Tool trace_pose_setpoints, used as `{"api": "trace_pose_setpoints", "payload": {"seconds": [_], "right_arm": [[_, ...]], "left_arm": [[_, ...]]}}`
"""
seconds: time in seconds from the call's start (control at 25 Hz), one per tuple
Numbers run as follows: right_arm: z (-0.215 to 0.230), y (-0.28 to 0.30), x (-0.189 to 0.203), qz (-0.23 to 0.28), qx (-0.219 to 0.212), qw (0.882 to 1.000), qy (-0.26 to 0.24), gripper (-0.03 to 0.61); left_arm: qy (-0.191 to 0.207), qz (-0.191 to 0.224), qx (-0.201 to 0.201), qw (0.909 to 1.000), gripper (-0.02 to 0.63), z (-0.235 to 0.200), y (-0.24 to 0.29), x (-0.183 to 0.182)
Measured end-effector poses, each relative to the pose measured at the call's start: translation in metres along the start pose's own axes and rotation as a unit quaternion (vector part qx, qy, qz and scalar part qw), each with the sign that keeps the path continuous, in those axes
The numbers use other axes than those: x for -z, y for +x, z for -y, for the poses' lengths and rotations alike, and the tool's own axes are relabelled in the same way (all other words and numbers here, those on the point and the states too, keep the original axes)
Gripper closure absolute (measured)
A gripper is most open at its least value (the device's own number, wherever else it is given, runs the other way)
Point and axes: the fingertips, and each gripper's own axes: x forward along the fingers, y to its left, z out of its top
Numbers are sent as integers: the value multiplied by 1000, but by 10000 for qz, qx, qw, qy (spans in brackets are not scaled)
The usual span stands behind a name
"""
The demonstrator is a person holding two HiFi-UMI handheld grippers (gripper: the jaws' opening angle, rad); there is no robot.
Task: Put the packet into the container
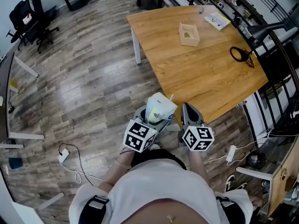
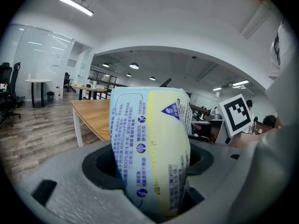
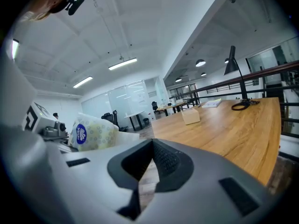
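A pale yellow and white packet (image 1: pixel 159 108) with blue print sticks up from my left gripper (image 1: pixel 154 120), which is shut on it, off the near corner of the wooden table (image 1: pixel 205 73). In the left gripper view the packet (image 2: pixel 150 146) fills the space between the jaws. The container, a small open wooden box (image 1: pixel 189 34), stands far across the table. My right gripper (image 1: pixel 189 112) is just right of the left one, shut with nothing in it. In the right gripper view its jaws meet at the tips (image 3: pixel 150 144), with the packet (image 3: pixel 93 132) at left and the box (image 3: pixel 190 116) far ahead.
On the table's far right lie a black looped cord (image 1: pixel 241 55) and a booklet (image 1: pixel 217 20). A black railing (image 1: pixel 275 36) runs behind the table. Office chairs (image 1: pixel 32 17) stand at the far left, and cables and a plug (image 1: pixel 65 155) lie on the wooden floor.
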Motion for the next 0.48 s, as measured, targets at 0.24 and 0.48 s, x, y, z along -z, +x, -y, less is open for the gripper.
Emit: {"api": "trace_pose_setpoints", "payload": {"seconds": [0.24,0.48], "right_arm": [[10,40,-26,122,220,9997,14,568],[20,74,-41,218,523,9983,100,568]], "left_arm": [[129,-31,165,9998,265,-37,20,-30],[269,-62,391,9989,265,-71,39,-56]]}}
